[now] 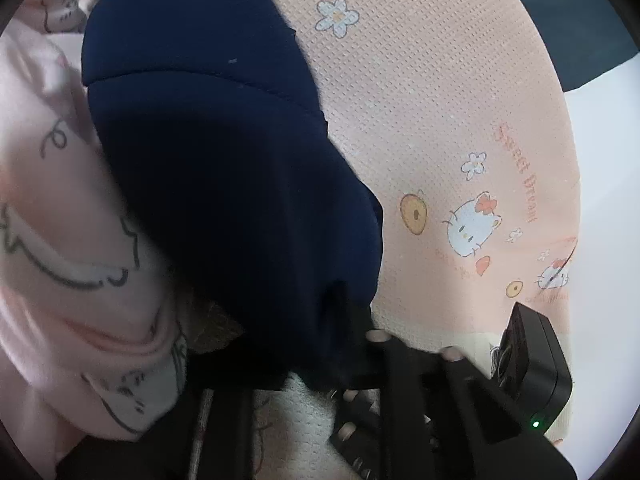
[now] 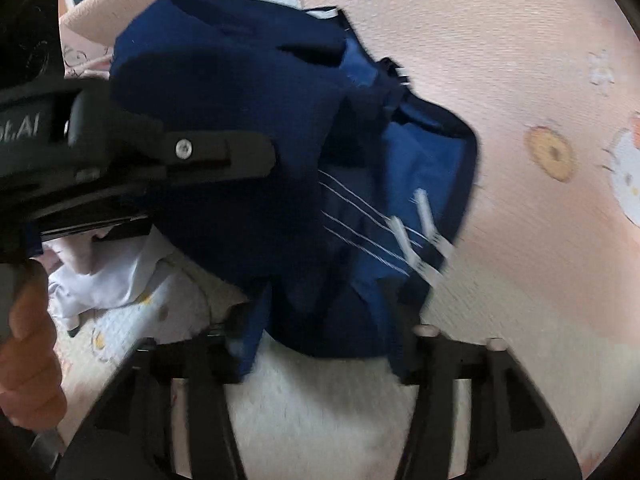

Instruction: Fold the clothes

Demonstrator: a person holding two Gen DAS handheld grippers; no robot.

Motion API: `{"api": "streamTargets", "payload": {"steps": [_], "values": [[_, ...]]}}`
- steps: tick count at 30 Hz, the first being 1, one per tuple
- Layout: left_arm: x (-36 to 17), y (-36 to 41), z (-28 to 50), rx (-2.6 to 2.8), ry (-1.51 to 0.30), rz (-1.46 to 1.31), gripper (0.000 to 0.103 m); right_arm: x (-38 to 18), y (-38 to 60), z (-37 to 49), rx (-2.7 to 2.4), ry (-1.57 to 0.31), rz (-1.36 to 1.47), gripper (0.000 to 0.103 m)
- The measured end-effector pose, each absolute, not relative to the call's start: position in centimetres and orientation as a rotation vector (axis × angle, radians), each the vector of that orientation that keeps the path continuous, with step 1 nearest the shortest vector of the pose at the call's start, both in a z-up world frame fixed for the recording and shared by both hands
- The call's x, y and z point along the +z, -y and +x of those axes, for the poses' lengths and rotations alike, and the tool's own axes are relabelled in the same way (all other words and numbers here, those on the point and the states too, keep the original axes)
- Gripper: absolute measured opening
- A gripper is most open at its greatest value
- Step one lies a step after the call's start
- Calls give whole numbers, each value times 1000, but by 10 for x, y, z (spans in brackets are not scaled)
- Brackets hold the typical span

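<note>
A navy garment [image 1: 224,160] hangs bunched in the air over a pink cartoon-print sheet [image 1: 440,100]. In the right wrist view the navy garment [image 2: 240,120] shows its lighter blue inside and white stitching. My left gripper [image 2: 248,160] comes in from the left, with its jaws closed flat on the upper fold. The garment's lower end fills the gap between my right gripper's fingers [image 2: 432,356]. My right gripper [image 2: 324,348] grips it there, and its tips are hidden by the cloth. In the left wrist view my left gripper [image 1: 320,364] is buried under the navy cloth.
A pale pink printed garment [image 1: 60,240] lies crumpled at the left. A white cloth [image 2: 104,276] sits under the left gripper. A hand [image 2: 28,360] holds that gripper's handle. A black camera block [image 1: 536,372] with a green light sits at lower right. The sheet [image 2: 520,60] spreads to the right.
</note>
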State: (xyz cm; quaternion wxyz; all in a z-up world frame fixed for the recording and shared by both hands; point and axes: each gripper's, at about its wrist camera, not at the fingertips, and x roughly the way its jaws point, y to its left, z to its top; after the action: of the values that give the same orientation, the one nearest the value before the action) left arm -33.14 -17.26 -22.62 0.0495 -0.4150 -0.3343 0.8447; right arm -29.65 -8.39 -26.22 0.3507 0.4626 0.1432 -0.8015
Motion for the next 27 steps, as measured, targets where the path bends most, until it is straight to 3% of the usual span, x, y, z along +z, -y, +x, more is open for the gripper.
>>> {"api": "streamTargets", "payload": {"steps": [2,5,10,14,21,27], "values": [[-223,165,-334,2572,994,-1254,9,-260,81,-298,-2076,-330,1195,4],[-204,145,-330,2585,891,-1208,7,-242,64,-293,-2127,-283,1172,2],[-163,89,-302,2614,653,-1157,7,-178,9,-263,-2203,-221,1114,2],[-143,48,-263,2531,685,-1147,6,-126,-43,-215,-2258,-213,1068,2],[-143,-31,-172,2391,644,-1234,6,-85,-115,-116,-2332,-208,1079,2],[-110,-29,-90,2329,613,-1216,6,-55,-154,-68,-2392,-79,1055,2]]}}
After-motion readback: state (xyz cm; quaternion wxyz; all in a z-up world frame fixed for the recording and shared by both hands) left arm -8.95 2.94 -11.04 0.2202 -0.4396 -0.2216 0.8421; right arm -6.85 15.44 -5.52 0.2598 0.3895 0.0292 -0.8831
